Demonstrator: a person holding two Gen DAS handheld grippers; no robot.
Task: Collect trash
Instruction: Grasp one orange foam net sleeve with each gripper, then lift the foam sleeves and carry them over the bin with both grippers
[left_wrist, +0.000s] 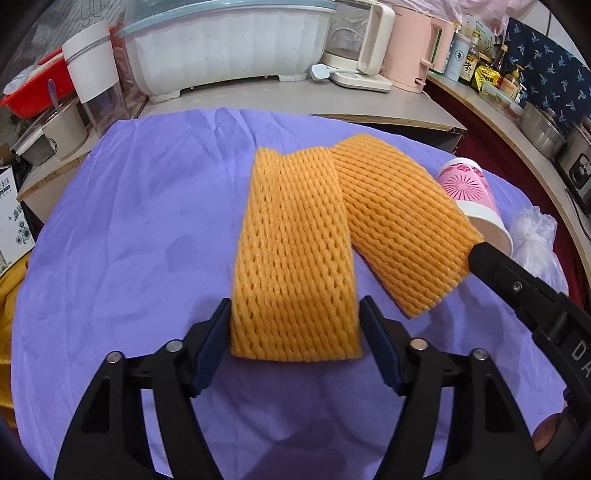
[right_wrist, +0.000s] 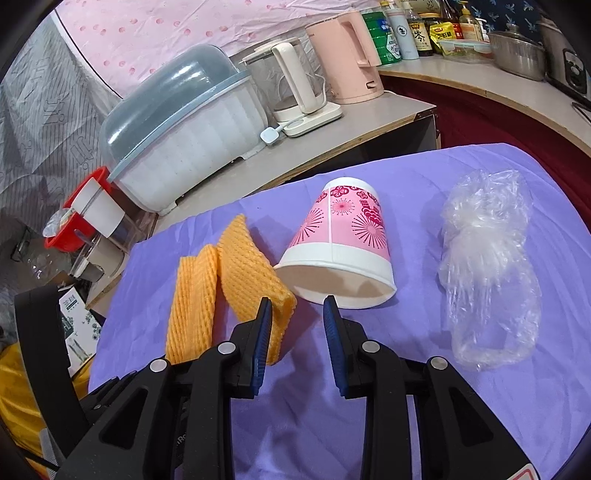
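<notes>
Purple cloth (left_wrist: 129, 229) covers the table and serves as landmark; everything to collect lies on it. Largest piece: the crumpled clear plastic bag (right_wrist: 487, 266), toward the cloth's right edge, apart from the rest. Next, two flat orange foam-net fruit sleeves near the cloth's middle: the left sleeve (left_wrist: 295, 258) and the right sleeve (left_wrist: 402, 221), overlapping at their far ends. Then the pink-and-white flowered paper cup (right_wrist: 343, 251), tipped on its side between sleeves and bag, mouth toward the cameras. Left gripper (left_wrist: 295, 332): fingers spread, bracketing the near end of the left sleeve, blue pads just beside its edges; cannot tell that they press yet. Right gripper (right_wrist: 297, 325): fingers part-spread with nothing between them, left pad against the near corner of the right sleeve, right pad just at the cup's rim. Risks, as judged: the foam is springy and light, so a squeeze across the width may buckle it or let it pop free; the overlap could drag the second sleeve along when the first lifts; a nudge from the right gripper's pad could roll the cup toward the bag or the cloth's edge. Room: bare cloth to the left of the sleeves and in front of both grippers; the far edge is hemmed by a cluttered counter (left_wrist: 295, 99), and the grippers sit near each other.
</notes>
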